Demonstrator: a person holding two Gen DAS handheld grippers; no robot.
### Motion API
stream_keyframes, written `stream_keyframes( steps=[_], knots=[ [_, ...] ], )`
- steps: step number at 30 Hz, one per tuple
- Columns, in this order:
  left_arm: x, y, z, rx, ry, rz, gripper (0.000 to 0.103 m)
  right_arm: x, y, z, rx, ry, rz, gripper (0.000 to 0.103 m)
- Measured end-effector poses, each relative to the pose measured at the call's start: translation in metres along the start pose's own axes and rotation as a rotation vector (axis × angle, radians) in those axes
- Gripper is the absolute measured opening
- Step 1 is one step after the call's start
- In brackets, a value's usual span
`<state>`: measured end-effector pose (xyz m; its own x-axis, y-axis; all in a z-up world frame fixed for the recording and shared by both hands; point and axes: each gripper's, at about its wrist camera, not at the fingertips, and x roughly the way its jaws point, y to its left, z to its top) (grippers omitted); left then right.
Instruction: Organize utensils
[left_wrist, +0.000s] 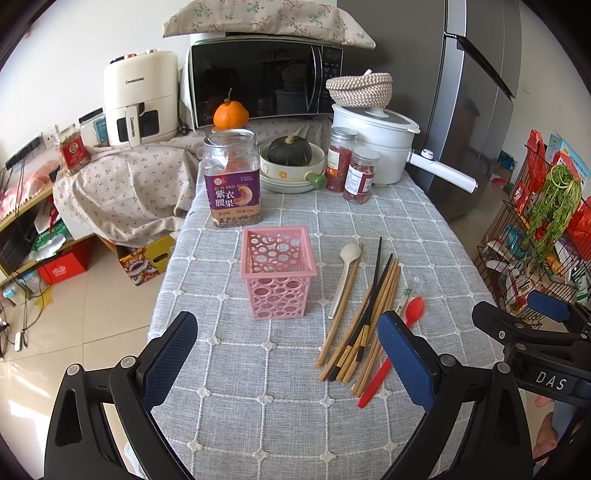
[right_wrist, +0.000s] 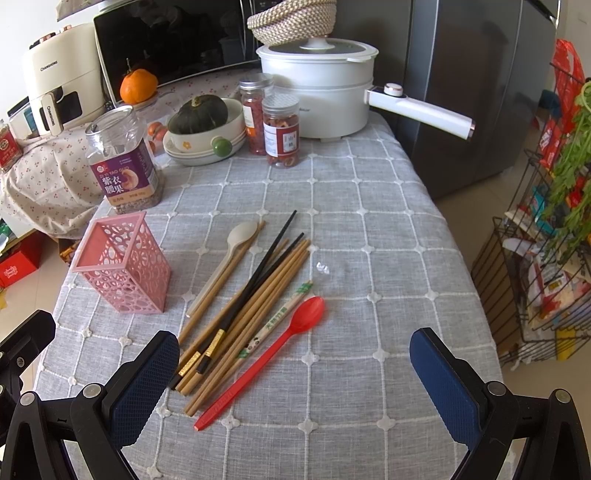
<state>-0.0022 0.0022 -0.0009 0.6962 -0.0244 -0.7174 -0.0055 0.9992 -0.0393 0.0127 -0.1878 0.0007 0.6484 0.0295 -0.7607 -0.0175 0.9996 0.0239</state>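
1. The pink perforated plastic basket (left_wrist: 277, 273) is standing upright and empty, left of the loose utensil pile.
2. Wooden chopsticks (right_wrist: 255, 306), black chopsticks (right_wrist: 258, 273), a beige spoon (right_wrist: 236, 242) and a red plastic spoon (right_wrist: 280, 339) are lying together on the grey checked tablecloth (right_wrist: 369, 229).
3. The left gripper (left_wrist: 288, 354) and right gripper (right_wrist: 295, 373) are both hovering wide open, holding nothing.
4. Judged best: pinching one outlying utensil mid-handle, then lowering it vertically.

My left gripper (left_wrist: 288, 354) hangs with jaws spread above the grey checked tablecloth (left_wrist: 424, 229). A pink holder (left_wrist: 277, 272) stands upright, with chopsticks (left_wrist: 364, 317) and a red spoon (left_wrist: 397, 341) lying to its right.
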Motion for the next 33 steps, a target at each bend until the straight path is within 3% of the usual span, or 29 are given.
stream_keyframes(
  steps=[25,33],
  knots=[
    [0.0,-0.002,-0.001,0.004,0.0,0.005,0.1,0.004,-0.001,0.0,0.012,0.017,0.005,0.102],
    [0.007,-0.007,0.009,0.03,0.01,-0.014,0.1,0.01,-0.02,0.015,0.048,0.044,0.03,0.102]
  ],
)
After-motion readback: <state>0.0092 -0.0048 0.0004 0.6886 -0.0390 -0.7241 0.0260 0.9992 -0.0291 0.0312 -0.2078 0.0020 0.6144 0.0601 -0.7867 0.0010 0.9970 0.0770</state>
